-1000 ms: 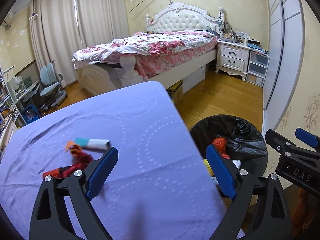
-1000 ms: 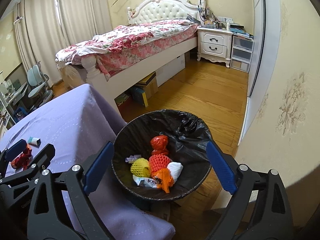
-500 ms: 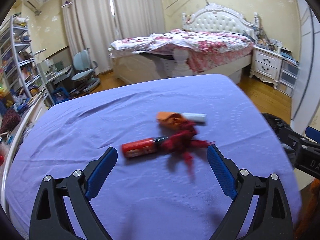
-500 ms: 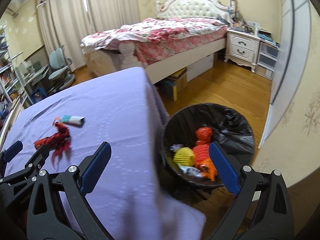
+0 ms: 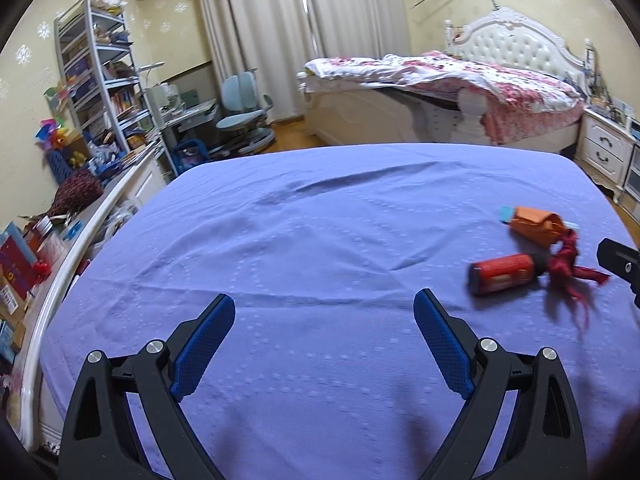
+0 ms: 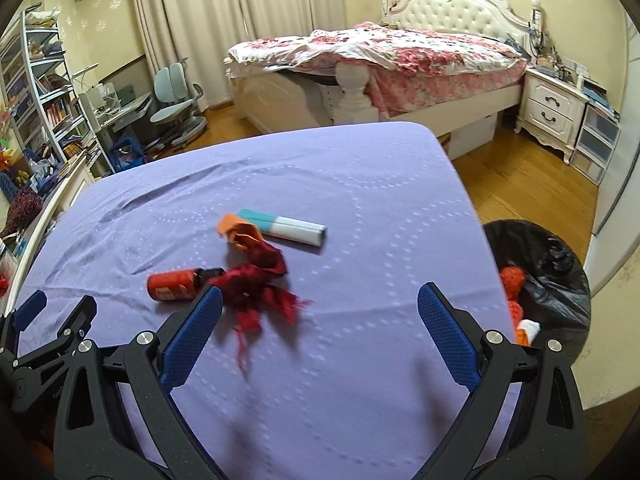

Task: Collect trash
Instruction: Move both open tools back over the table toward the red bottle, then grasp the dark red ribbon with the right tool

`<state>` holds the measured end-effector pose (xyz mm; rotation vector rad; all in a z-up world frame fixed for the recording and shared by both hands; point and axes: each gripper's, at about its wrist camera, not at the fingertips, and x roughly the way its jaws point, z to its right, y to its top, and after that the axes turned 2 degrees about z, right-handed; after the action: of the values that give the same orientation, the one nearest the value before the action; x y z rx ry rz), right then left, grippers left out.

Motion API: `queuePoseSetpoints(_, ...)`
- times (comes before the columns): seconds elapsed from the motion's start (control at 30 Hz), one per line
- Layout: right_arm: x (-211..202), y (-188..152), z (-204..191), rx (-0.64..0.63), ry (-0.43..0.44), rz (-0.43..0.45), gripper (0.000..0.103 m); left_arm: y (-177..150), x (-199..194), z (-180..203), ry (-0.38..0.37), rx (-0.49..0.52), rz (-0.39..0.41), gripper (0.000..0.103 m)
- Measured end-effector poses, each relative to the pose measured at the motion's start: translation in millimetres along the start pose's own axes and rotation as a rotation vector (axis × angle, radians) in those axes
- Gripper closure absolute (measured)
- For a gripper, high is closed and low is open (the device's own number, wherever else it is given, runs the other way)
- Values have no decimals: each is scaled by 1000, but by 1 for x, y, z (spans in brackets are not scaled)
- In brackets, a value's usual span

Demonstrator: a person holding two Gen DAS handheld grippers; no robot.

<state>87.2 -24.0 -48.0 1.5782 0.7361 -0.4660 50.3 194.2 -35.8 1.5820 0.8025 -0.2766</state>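
Note:
Trash lies on the purple tablecloth (image 6: 360, 184): a red can (image 6: 172, 285) on its side, a dark red shredded rag (image 6: 256, 280), an orange wrapper (image 6: 240, 235) and a teal-and-white tube (image 6: 282, 227). My right gripper (image 6: 318, 326) is open and empty, just in front of the rag. My left gripper (image 5: 324, 334) is open and empty over bare cloth; the can (image 5: 502, 274), rag (image 5: 566, 264) and wrapper (image 5: 536, 222) lie to its right. A black-lined bin (image 6: 548, 280) with trash inside stands off the table's right edge.
A bed (image 6: 400, 52) and a white nightstand (image 6: 554, 110) stand behind the table. A shelf unit (image 5: 100, 76), a desk and a blue-grey chair (image 5: 244, 120) are at the left. Wooden floor lies to the right of the table.
Both grippers have swung left, away from the bin and toward the table. The trash pile now sits in front of the right gripper and to the right of the left gripper.

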Motion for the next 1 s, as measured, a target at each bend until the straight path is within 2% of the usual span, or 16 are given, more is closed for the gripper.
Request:
queuePoseSetpoints(0.1,12,6,-18,1,-5,-15,7,-1,9,-11,14,-29,-21,13)
queuePoseSetpoints(0.27,35,9,-37,-31,-64,-67,7,-6,11,-16,7,-45,-39,13)
queuePoseSetpoints(0.5,28,0,-30,-58,-82,-92,8,-3,12,-13,-11,-32,-32,13)
queuePoseSetpoints(0.7,29,1,-24,-37,-51,-87,12,-2,12,-8,-31,-39,-33,13)
queuePoseSetpoints(0.8,34,2,-29,-48,-37,-80,19,-3,11,-5,-30,-32,-32,13)
queuePoseSetpoints(0.87,40,1,-31,-57,-16,-95,36,-3,11,-6,-31,-34,-33,13)
queuePoseSetpoints(1.0,39,0,-31,-57,30,-108,56,-3,12,-5,-43,-38,-37,13)
